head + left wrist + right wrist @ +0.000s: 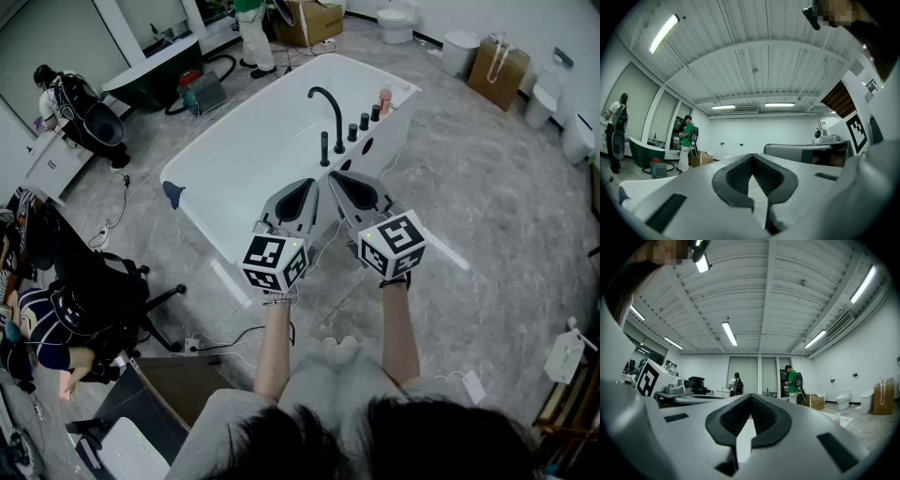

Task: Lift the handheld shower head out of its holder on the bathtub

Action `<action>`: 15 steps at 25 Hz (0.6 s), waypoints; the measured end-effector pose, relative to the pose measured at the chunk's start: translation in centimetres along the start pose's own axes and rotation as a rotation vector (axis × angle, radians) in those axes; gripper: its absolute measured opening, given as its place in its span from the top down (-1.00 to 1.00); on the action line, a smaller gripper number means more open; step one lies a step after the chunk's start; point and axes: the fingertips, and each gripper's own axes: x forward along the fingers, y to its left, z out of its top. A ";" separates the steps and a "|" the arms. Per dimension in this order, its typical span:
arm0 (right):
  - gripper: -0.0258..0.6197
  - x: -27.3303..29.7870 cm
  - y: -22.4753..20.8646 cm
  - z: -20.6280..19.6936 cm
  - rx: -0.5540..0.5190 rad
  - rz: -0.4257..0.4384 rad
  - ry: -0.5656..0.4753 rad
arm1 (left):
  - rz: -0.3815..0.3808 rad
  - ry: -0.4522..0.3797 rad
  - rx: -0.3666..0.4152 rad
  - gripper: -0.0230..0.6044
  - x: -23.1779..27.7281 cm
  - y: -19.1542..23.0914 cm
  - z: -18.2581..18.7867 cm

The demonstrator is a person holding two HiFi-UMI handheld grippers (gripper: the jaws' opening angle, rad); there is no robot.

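Observation:
The white bathtub [234, 150] lies ahead in the head view. On its right rim stand a black curved spout [330, 108], a row of black knobs [364, 122] and a short black upright piece [324, 148] that looks like the handheld shower head in its holder. My left gripper [313, 185] and right gripper [337, 178] hover side by side just short of that rim, level, apart from the fittings. Both are shut with nothing between the jaws, as the left gripper view [752, 158] and the right gripper view [751, 397] show.
A pink bottle [384, 97] stands on the tub's far corner. A dark green tub [155, 70], cardboard boxes [309, 21], toilets [396, 21] and a paper bag [498, 69] ring the room. A black chair [94, 281] and floor cables [225, 337] lie to my left. People stand at the back.

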 end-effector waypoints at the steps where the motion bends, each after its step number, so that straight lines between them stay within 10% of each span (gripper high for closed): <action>1: 0.92 0.0 0.2 -0.2 0.004 0.001 0.004 | 0.000 0.006 -0.002 0.91 -0.2 -0.1 -0.1; 15: 0.92 -0.5 -1.2 -0.3 0.020 0.012 -0.006 | 0.012 0.019 0.010 0.91 0.6 -0.5 -0.3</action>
